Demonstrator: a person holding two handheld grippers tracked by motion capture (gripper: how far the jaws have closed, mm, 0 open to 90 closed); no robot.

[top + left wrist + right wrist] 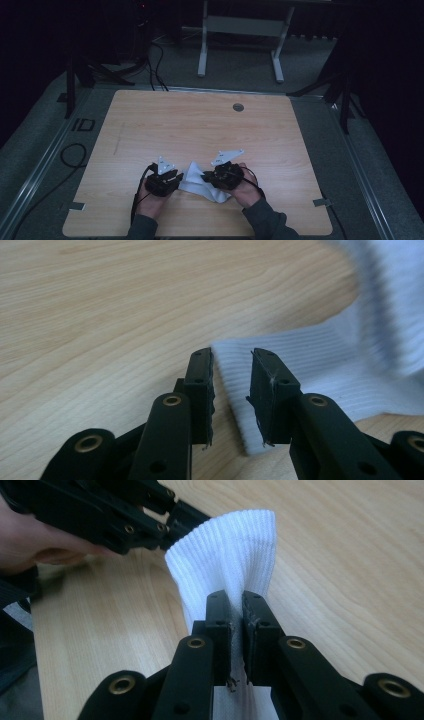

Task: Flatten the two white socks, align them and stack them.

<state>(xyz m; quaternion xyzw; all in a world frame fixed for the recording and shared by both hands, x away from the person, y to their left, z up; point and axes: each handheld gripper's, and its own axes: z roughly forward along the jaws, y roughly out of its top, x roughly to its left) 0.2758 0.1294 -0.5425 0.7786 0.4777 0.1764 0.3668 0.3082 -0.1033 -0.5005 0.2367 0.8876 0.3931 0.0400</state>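
Pinching a fold of the one white ribbed cloth (225,555), the right tongs (236,625) have both jaws pressed together on the fabric, which stands up between them in a raised hump. The left tongs (232,390) have their jaws parted, the cloth's near corner lying in the gap between them, the pads not pressed on it. From the high view, the two tongs, left (175,178) and right (207,176), face each other near the front edge of the surface (200,125), the cloth (192,180) between them and running under the right one. Each is held by one hand, left (152,200) and right (246,191), two in all. One round grommet (238,107) sits at the far edge. Behind the surface, one grey frame (240,30) stands on the floor
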